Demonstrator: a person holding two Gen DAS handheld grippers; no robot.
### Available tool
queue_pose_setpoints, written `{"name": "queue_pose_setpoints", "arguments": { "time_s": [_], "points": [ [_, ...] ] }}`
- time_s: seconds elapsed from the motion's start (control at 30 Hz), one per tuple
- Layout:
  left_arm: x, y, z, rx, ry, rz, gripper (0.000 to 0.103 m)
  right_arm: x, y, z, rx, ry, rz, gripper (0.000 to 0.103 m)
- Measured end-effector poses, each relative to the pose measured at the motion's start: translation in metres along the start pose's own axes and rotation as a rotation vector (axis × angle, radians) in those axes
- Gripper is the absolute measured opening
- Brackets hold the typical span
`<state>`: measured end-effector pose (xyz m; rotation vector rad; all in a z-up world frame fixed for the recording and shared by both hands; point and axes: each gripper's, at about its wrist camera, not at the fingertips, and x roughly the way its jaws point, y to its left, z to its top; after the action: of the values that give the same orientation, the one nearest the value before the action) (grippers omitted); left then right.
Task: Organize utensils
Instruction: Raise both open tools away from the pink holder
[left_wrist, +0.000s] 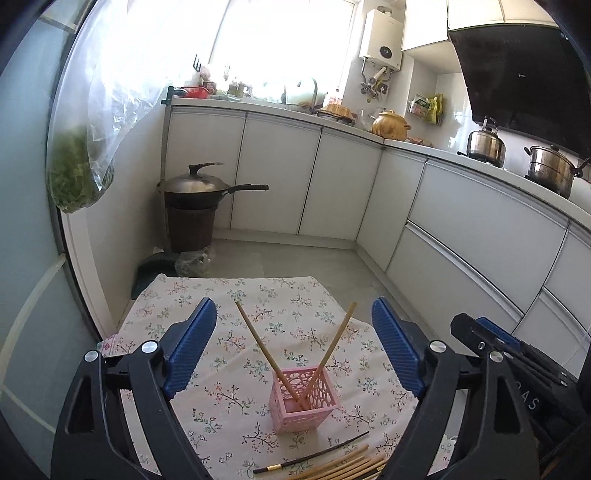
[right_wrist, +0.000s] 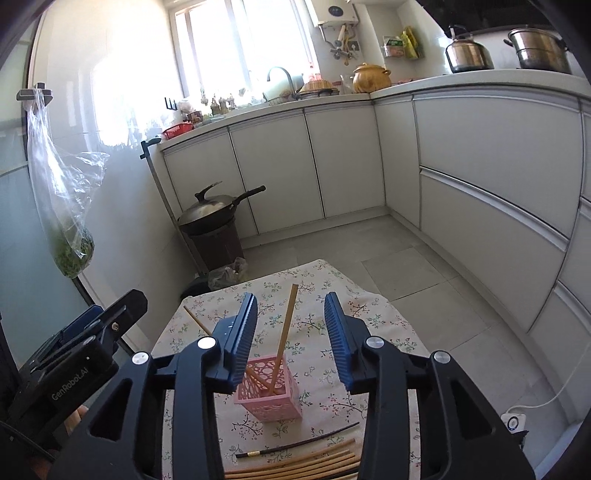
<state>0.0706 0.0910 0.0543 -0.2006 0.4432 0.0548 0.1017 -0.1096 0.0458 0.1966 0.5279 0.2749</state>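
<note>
Chopsticks (left_wrist: 291, 358) in basket (left_wrist: 304, 406) (table centre)

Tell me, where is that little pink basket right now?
The pink basket stands on the flowered tablecloth, centred in both views, two chopsticks leaning in it, just beyond the loose chopsticks lying nearest.

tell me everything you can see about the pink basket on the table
The pink basket is a small square holder, plastic by its look, with walls pierced by round and oval holes. It stands upright and open-topped on the flowered tablecloth. Two wooden chopsticks lean out of it in opposite directions, crossing near the bottom. More chopsticks, among them a black chopstick, lie flat just in front of it, not touching. Neither gripper touches it.
</note>
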Motion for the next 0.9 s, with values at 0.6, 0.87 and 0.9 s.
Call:
{"name": "queue_pose_setpoints", "arguments": {
  "time_s": [0.6, 0.87, 0.9],
  "points": [
    [-0.005, -0.004, -0.024, 0.089, 0.096, -0.025, 0.096, -0.032, -0.062, -0.036, 0.194, 0.032, -0.004, 0.096],
    [0.027, -0.025, -0.055, 0.227, 0.314, -0.131, 0.096, -0.070, -0.112, -0.064, 0.310, 0.060, -0.060, 0.096],
    [0.032, -0.030, -0.060, 0.246, 0.345, -0.151, 0.096, -0.076, -0.119, -0.066, 0.329, 0.052, -0.069, 0.096]
  ]
}}
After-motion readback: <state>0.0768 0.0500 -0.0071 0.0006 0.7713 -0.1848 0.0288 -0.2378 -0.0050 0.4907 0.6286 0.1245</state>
